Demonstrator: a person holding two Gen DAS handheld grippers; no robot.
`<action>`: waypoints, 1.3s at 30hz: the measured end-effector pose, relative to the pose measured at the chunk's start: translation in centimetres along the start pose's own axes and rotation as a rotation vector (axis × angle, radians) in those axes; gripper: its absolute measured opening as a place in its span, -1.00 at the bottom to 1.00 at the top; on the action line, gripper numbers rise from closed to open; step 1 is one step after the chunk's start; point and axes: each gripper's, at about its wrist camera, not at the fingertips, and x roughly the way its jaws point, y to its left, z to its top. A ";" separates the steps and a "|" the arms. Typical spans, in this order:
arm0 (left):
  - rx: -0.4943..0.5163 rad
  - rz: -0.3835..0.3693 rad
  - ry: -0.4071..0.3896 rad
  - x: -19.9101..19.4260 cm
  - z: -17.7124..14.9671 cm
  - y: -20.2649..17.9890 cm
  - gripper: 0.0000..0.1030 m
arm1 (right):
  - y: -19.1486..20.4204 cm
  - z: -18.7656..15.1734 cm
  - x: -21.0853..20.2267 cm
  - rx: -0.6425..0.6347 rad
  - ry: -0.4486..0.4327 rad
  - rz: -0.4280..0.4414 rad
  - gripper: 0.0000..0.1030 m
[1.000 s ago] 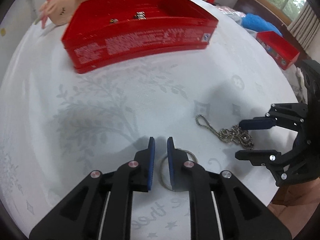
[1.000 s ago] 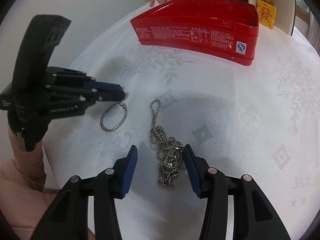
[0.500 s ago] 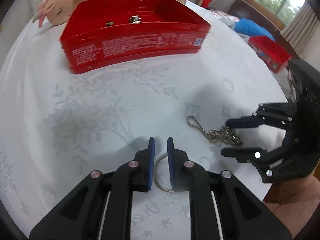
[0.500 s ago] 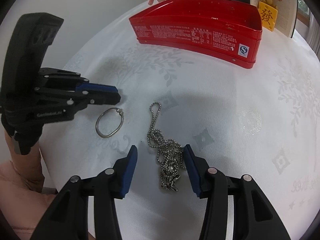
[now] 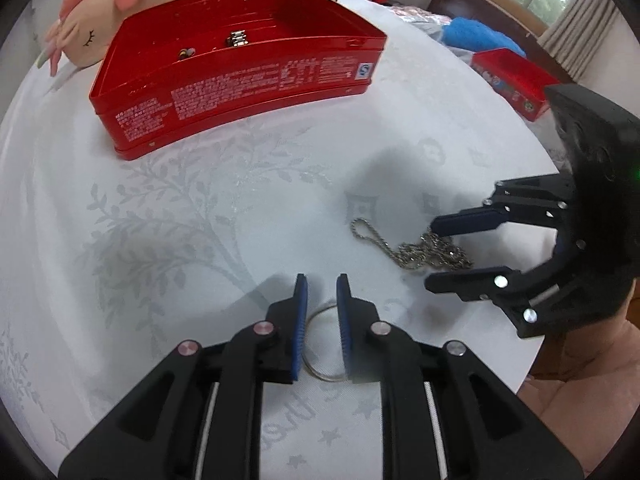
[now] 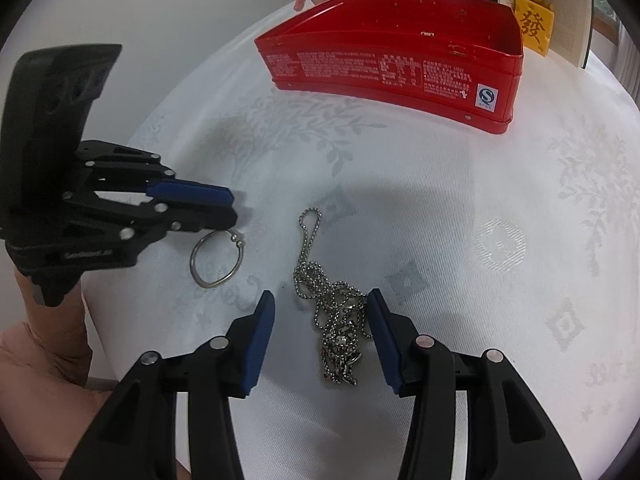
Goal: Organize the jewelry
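Note:
A silver ring bangle (image 5: 320, 374) lies flat on the white tablecloth. My left gripper (image 5: 322, 282) hovers over it, jaws opening from a narrow gap, and the pads do not press on it. In the right wrist view the bangle (image 6: 216, 258) lies just below the left gripper (image 6: 232, 208). A bunched silver ball chain (image 6: 340, 332) sits between the spread fingers of my right gripper (image 6: 321, 299), untouched. From the left wrist view, the right gripper (image 5: 434, 254) straddles the chain (image 5: 412, 254). The open red tin (image 5: 240, 92) stands farther back with two small pieces (image 5: 237, 38) inside.
A pink plush toy (image 5: 120, 8) lies behind the red tin (image 6: 380, 68). A smaller red box (image 5: 512, 80) and a blue cloth (image 5: 476, 36) sit at the far right. A yellow card (image 6: 534, 26) stands behind the tin. The table edge runs close by the right hand.
The left gripper has shifted so the bangle now shows between its fingers instead of beside the right one, and its jaws have widened slightly. The right gripper and chain have not moved.

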 end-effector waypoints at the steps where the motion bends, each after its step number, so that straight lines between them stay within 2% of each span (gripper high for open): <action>1: 0.005 0.003 0.004 0.1 0.0 -0.2 -0.67 | 0.0 0.0 0.1 0.000 0.000 0.000 -0.05; 5: 0.021 -0.002 0.029 0.7 -0.5 -0.6 -0.63 | 0.0 -0.2 0.2 0.002 -0.003 0.001 -0.05; 7: 0.021 0.018 0.027 1.1 -0.7 -0.8 -0.57 | 0.1 -0.2 0.3 0.004 -0.002 0.001 -0.05; 14: 0.006 0.015 0.025 1.4 -0.9 -0.6 -0.55 | 0.1 -0.4 0.6 0.006 -0.003 0.002 -0.05; 19: -0.017 0.032 0.013 1.2 -1.5 -0.2 -0.63 | 0.0 -0.6 0.8 0.008 -0.006 0.005 -0.05; 21: -0.031 0.061 0.000 0.9 -1.7 -0.1 -0.79 | 0.0 -0.6 0.9 0.008 -0.006 0.006 -0.05; 23: -0.058 0.100 -0.011 0.7 -2.0 0.3 -0.92 | 0.0 -0.6 0.9 0.010 -0.007 0.008 -0.05; 27: -0.138 0.137 -0.042 0.0 -2.4 1.9 -0.93 | 0.0 -0.6 1.0 0.011 -0.010 0.010 -0.05; 31: -0.265 0.176 -0.063 -0.9 -3.0 4.2 -0.93 | -0.1 -0.7 1.0 0.017 -0.013 0.013 -0.05; 35: -0.359 0.173 -0.086 -1.8 -4.0 5.4 -0.93 | 0.0 -0.7 0.8 0.019 -0.014 0.013 -0.05; 37: -0.394 0.166 -0.094 -2.1 -4.4 5.9 -0.93 | 0.0 -0.5 0.8 0.023 -0.016 0.006 -0.10; 39: -0.415 0.164 -0.102 -2.4 -4.8 6.3 -0.93 | 0.0 -0.4 0.6 0.027 -0.018 -0.011 -0.36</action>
